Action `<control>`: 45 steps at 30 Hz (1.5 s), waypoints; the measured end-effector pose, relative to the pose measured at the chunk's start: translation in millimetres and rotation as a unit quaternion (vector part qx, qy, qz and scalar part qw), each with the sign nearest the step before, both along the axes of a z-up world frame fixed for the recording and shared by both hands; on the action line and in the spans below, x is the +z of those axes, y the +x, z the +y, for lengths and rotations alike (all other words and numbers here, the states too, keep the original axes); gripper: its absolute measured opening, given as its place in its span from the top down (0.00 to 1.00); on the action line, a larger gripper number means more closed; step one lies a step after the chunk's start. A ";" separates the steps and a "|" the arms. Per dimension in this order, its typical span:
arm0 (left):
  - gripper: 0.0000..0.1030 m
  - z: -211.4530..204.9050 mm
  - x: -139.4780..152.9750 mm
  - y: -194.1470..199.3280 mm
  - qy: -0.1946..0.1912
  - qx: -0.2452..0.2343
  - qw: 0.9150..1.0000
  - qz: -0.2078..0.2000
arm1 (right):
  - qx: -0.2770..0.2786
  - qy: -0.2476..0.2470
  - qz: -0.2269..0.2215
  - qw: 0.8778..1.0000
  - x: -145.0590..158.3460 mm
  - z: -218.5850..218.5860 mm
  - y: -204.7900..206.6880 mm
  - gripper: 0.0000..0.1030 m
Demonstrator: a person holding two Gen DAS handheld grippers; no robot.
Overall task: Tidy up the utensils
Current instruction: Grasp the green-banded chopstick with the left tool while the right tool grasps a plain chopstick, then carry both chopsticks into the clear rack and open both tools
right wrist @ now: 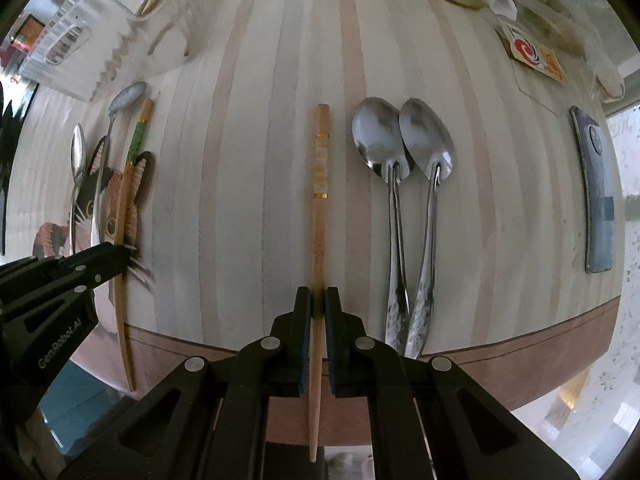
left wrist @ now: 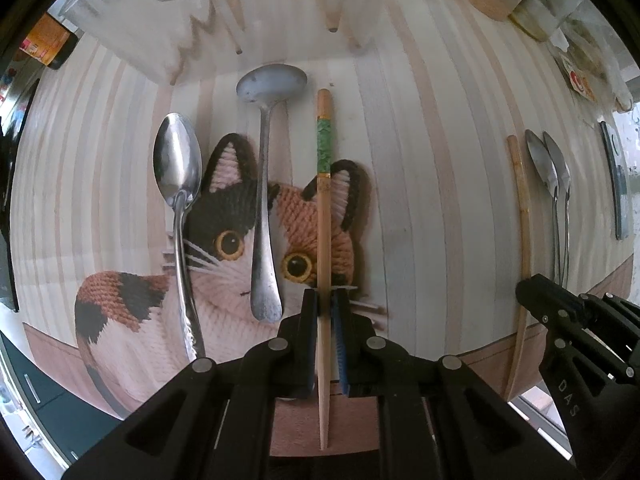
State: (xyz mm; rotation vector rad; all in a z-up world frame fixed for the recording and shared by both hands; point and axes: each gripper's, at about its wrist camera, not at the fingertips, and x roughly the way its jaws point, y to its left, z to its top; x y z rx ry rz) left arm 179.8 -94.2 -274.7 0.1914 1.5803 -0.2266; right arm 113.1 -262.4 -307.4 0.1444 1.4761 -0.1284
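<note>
Left tool [left wrist: 326, 304]: black plastic w/ blue ribbed pads, nearly closed, clamped on green-band chopstick [left wrist: 324, 216] approx. at its lower third; thin tip sticks back past the pads.
Green-band chopstick: pale tapered wood, scaly green wrap near the thick end, lying over the cat mat [left wrist: 224, 248].
Cat mat: knitted yarn, calico cat shape in orange/black/cream w/ round amber eyes, flat on table [left wrist: 432, 168].
On mat: shiny oval steel spoon [left wrist: 179, 208] at left; duller grey spoon [left wrist: 266, 184] w/ wide flat bowl beside it, betw. shiny spoon & chopstick.
Right tool [right wrist: 318, 300]: same build, pads pinched tight on gold-band chopstick [right wrist: 319, 208], tip trailing behind over table edge.
Gold-band chopstick: light wood, two thin gold rings around a pale section, lying straight on table.
Spoon pair [right wrist: 408, 200]: polished steel, bowls touching side by side, embossed handles crossing near the edge, just right of gold-band chopstick.
Table: striped pale wood planks, reddish-brown border.
Clear rack [left wrist: 248, 12]: see-through plastic, far left of table.
</note>
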 end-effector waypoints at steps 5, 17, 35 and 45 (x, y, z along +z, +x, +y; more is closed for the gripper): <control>0.93 -1.5 0.3 0.7 0.001 -0.003 1.000 -0.001 | 0.001 -0.005 0.004 1.000 0.4 7.6 4.1 0.94; 0.96 -16.0 33.5 -15.3 -0.014 -0.022 0.998 -0.056 | -0.037 0.003 -0.035 0.999 19.9 12.6 -4.0 0.94; 0.96 11.8 211.2 71.2 -0.122 0.011 0.975 -0.188 | -0.048 0.087 -0.188 0.977 184.7 -6.4 77.6 0.94; 0.96 34.9 196.5 181.9 -0.113 0.042 0.984 -0.131 | -0.015 0.117 -0.170 0.978 197.1 32.4 204.8 0.94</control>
